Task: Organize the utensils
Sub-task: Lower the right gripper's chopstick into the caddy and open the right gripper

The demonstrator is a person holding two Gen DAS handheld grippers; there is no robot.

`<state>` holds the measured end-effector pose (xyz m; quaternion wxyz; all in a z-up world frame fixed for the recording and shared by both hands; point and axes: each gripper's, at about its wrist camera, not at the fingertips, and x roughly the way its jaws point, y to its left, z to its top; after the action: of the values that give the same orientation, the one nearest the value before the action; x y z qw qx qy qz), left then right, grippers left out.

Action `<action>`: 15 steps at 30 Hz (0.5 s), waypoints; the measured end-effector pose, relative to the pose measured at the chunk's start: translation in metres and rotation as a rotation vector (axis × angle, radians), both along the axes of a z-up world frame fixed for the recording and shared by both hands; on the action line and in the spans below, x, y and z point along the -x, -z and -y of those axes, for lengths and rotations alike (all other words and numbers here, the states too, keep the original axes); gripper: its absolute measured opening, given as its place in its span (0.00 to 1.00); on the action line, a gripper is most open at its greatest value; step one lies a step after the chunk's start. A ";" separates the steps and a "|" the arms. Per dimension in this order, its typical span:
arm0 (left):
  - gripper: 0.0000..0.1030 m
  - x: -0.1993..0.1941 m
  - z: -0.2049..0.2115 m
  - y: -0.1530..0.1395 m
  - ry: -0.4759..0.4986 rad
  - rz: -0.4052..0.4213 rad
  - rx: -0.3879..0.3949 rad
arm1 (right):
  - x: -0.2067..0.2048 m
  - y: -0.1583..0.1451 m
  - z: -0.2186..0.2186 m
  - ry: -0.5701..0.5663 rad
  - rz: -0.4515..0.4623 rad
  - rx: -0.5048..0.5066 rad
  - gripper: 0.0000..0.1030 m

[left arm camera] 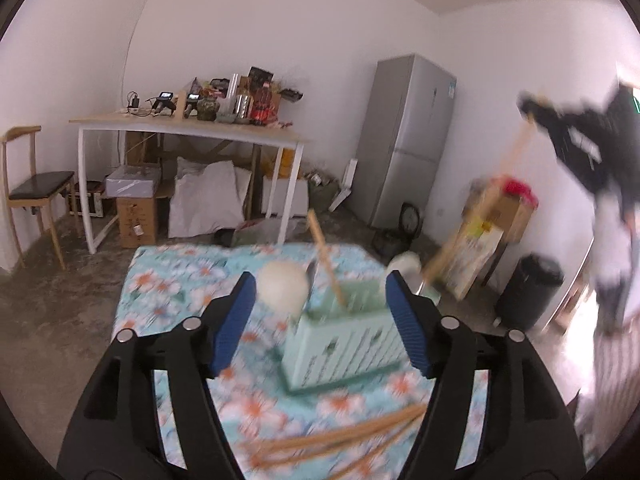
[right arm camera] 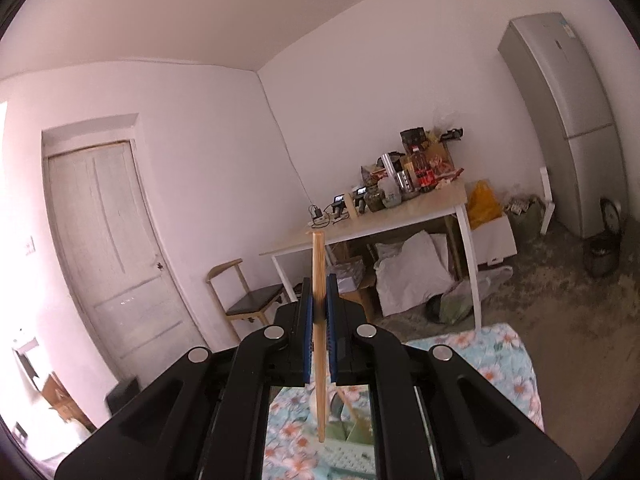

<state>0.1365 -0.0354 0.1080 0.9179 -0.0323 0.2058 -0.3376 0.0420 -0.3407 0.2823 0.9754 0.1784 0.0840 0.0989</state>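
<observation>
A mint-green utensil holder [left arm camera: 344, 344] stands on the floral tablecloth [left arm camera: 168, 296]. It holds a wooden chopstick [left arm camera: 326, 258] and a white spoon [left arm camera: 282, 286]. My left gripper [left arm camera: 320, 320] is open, with its blue pads either side of the holder. Several loose chopsticks [left arm camera: 340, 440] lie on the cloth near its right finger. My right gripper [right arm camera: 319, 320] is shut on one wooden chopstick [right arm camera: 319, 320], held upright high above the holder [right arm camera: 348, 452]. It shows in the left wrist view [left arm camera: 528, 110], with the chopstick [left arm camera: 480, 208] hanging down.
A cluttered wooden table [left arm camera: 188, 128] and a chair [left arm camera: 36, 188] stand behind, with boxes and bags beneath. A grey fridge [left arm camera: 404, 140], a black bin [left arm camera: 528, 292] and a cardboard box [left arm camera: 496, 208] are at the right. A white door [right arm camera: 116, 240] is at the left.
</observation>
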 end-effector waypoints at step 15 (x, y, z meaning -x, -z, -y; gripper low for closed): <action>0.78 0.030 -0.032 0.055 -0.068 -0.083 -0.044 | -0.080 0.061 -0.039 0.046 -0.225 0.195 0.08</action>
<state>0.1060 -0.0035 0.0527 0.9200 -0.0332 0.2499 -0.3001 0.1217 -0.3018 0.2218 0.9745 0.0947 0.1978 0.0472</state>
